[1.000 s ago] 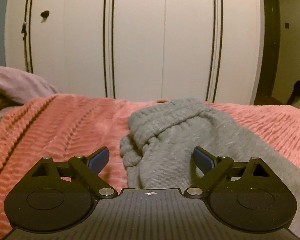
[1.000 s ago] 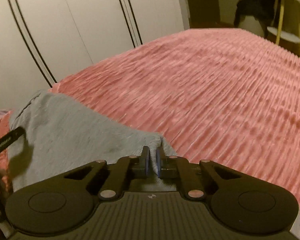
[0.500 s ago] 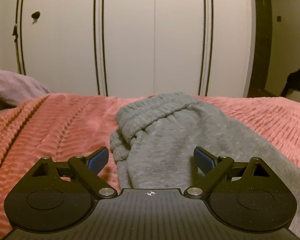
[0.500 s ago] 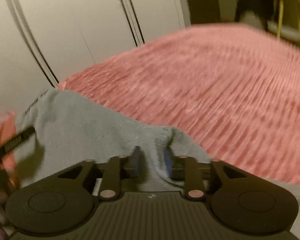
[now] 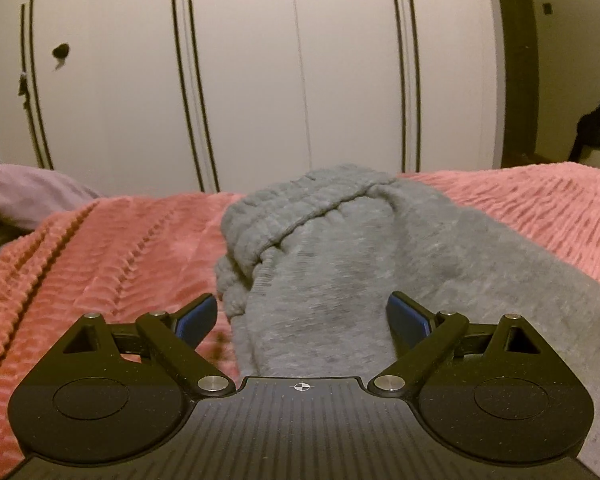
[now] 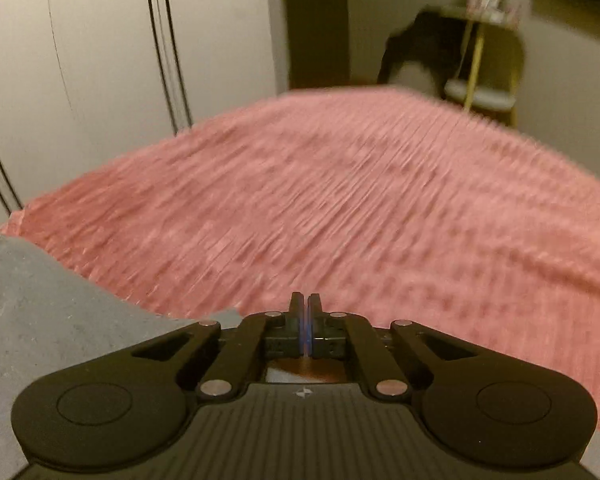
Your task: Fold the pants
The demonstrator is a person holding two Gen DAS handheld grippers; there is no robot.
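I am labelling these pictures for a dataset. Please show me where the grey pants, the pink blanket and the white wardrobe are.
grey pants (image 5: 340,280): left wrist view, on the flat fabric below the waistband.
pink blanket (image 6: 340,208): right wrist view, on the bare ribbed middle.
white wardrobe (image 5: 300,80): left wrist view, on a door panel.

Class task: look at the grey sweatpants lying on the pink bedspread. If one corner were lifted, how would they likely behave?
The grey sweatpants would probably droop and bunch, since they already lie in soft rumples. The gathered waistband looks thicker, so it may hang heavier. On the ribbed pink bedspread they would likely drag rather than slide.
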